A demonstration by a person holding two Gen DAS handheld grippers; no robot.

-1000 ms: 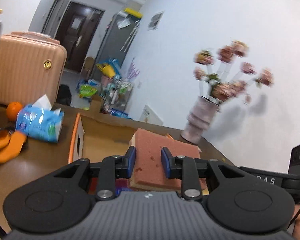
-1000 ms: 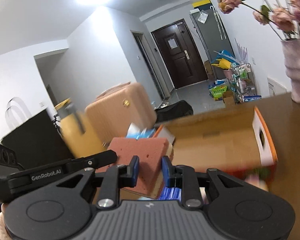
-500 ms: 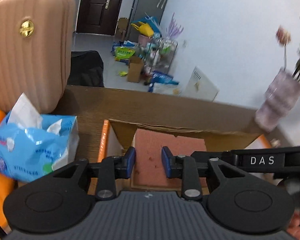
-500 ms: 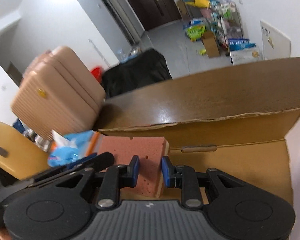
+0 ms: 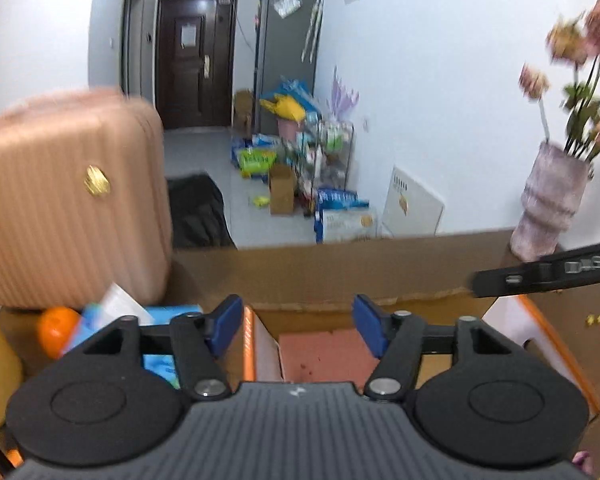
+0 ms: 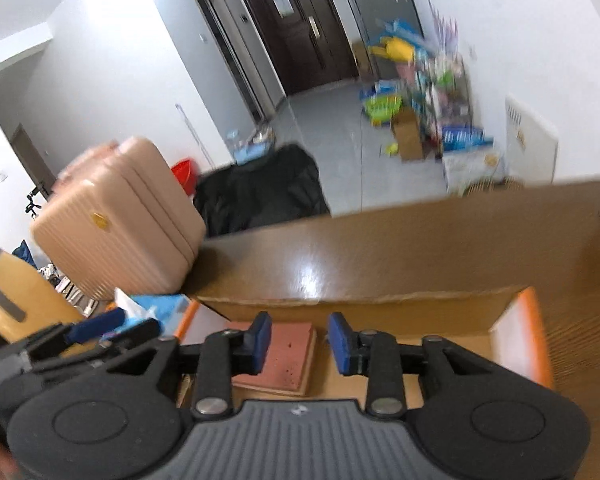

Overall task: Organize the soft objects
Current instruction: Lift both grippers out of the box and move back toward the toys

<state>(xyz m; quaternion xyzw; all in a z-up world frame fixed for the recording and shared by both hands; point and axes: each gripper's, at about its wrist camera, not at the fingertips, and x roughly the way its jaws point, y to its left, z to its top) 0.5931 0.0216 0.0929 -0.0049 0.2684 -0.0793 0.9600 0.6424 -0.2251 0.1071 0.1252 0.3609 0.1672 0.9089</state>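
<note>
A pink-red sponge lies flat on the floor of the open cardboard box, near its left wall. My left gripper hangs above it, its jaws opening wide and the blue pads clear of the sponge. In the right wrist view the same sponge rests in the box below my right gripper. Its jaws are opening too, with the sponge under the gap and neither pad pressing on it. The left gripper's fingers show at the left.
A blue tissue pack and an orange sit left of the box. A pink suitcase stands behind them. A vase of flowers stands at the table's far right. The brown table runs beyond the box.
Both grippers carried the sponge over the box, then let go of it. It now lies on the box floor, and both pairs of jaws stand apart, the left much wider.
</note>
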